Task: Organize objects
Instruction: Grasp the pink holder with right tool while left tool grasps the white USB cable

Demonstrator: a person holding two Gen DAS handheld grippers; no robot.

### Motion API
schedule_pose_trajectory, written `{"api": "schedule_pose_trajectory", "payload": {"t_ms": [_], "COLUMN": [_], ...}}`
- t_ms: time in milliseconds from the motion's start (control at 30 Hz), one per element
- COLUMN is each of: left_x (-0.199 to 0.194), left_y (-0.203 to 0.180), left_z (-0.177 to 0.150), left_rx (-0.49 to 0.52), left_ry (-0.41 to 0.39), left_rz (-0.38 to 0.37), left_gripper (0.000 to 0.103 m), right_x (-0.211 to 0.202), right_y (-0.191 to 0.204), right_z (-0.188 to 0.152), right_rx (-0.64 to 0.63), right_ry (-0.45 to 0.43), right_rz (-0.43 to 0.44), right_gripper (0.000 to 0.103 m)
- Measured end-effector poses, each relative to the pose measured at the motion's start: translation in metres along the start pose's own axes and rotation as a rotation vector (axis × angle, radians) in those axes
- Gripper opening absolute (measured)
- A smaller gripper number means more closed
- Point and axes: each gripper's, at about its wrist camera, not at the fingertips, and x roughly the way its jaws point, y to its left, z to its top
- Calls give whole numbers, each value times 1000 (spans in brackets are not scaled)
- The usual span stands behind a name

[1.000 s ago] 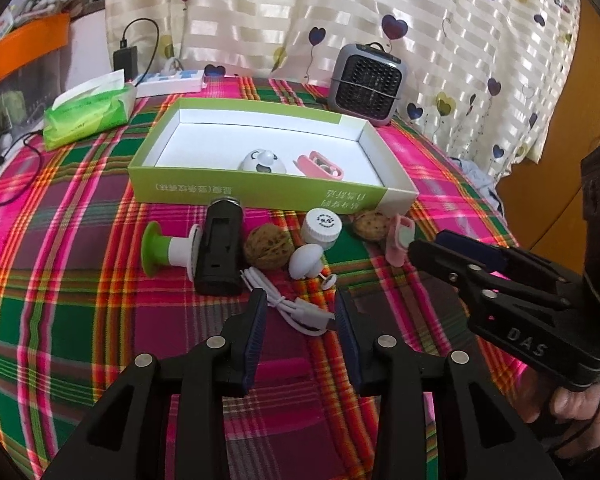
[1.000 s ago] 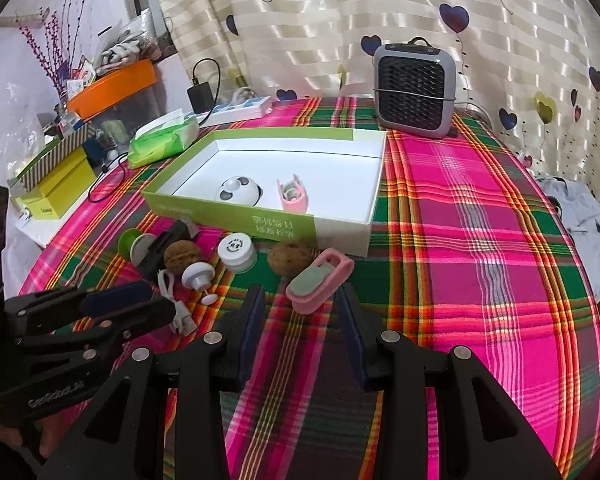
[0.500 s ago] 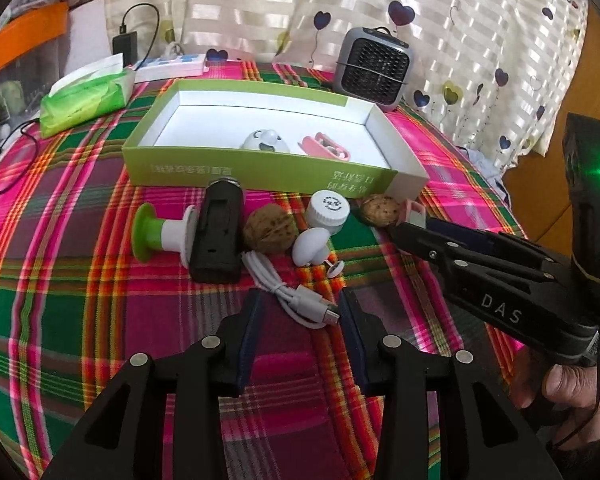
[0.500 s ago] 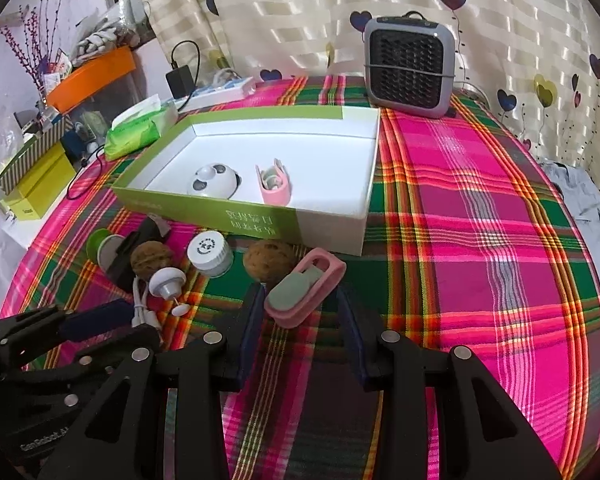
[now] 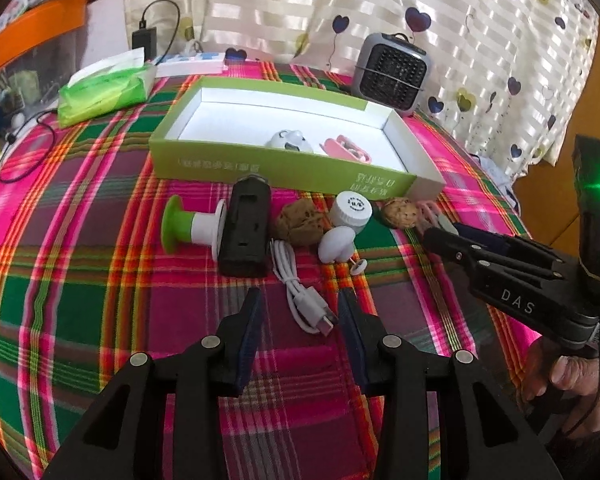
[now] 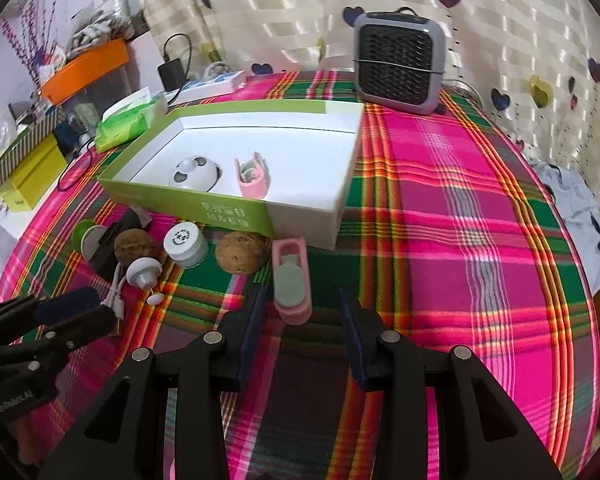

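Left wrist view: the left tongs (image 5: 300, 312) stand released over the white cable (image 5: 300, 300) plug, pads clear of it. Two walnuts (image 5: 300, 224), one white cap (image 5: 350, 209), one black holder (image 5: 246, 228) lie before the green box (image 5: 280, 164).

Right wrist view: the right tongs (image 6: 302, 314) gape, released, around the pink clip (image 6: 292, 280). Two items sit in the box; bare desk (image 6: 460, 240) lies rightward.
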Motion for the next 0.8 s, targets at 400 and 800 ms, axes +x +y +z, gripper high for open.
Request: {"api": "schedule_pose_trajectory", "payload": {"t_ms": [400, 800], "left_x": [1, -8], "left_y": [-4, -5], "left_z": [-2, -7], "left_rx": [50, 67], "left_ry": [-6, -16], "left_rz": [14, -8], "left_gripper": [19, 8], "right_x": [3, -9], "right_y": [3, 2], "right_z": [1, -10], "right_rx": [-25, -32], "right_ry": [7, -2], "right_rz": [39, 52], "right_gripper": [19, 18]}}
